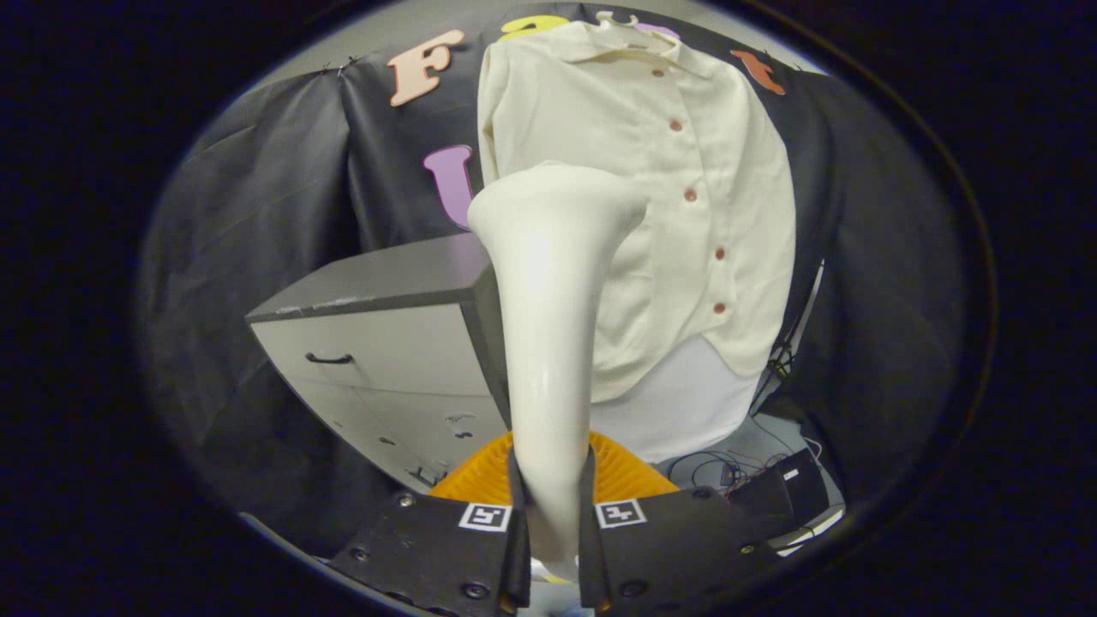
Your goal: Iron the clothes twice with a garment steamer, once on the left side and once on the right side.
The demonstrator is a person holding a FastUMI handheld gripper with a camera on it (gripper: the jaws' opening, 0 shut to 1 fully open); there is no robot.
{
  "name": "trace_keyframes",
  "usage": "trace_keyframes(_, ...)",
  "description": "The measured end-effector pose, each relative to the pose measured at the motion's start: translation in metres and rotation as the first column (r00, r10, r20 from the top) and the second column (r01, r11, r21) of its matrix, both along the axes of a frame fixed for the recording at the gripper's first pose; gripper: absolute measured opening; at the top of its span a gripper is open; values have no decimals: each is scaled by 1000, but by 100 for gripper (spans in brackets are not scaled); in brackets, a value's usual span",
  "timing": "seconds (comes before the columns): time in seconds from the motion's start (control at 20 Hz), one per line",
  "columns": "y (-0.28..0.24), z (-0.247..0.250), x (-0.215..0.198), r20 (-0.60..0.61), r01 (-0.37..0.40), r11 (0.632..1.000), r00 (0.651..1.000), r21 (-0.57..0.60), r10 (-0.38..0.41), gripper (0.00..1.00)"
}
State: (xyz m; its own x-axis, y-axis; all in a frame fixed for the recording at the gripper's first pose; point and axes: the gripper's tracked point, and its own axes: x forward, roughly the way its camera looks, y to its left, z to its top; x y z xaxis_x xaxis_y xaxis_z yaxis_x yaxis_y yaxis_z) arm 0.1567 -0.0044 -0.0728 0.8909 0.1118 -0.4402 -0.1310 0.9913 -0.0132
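Steamer (548, 283) clamped between fingers (514, 531); shirt (651, 197) beyond, apparently touching; cabinet (377, 343) beside.

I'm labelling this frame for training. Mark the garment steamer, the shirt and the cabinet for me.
garment steamer (548, 283): gripper view, its neck, handle clamped between the fingers.
shirt (711, 171): gripper view, front panel beside the buttons.
cabinet (386, 347): gripper view, top drawer front.

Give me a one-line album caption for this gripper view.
Claw shut on a garment steamer, its head raised toward a cream button-up shirt hanging beside a grey drawer cabinet.
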Motion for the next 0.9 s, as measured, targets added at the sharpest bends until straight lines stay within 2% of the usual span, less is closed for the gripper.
trace_keyframes(0.3, -3, 109, -1, 144, 0, 999, 990, -42, 6, 22)
trace_keyframes(0.5, -26, 164, 18, 195, 20, 1000, 981, 2, -20, 22)
trace_keyframes(0.7, -70, 194, 54, 199, 61, 998, 978, 35, -67, 21)
trace_keyframes(0.9, -123, 198, 92, 171, 109, 993, 979, 42, -114, 22)
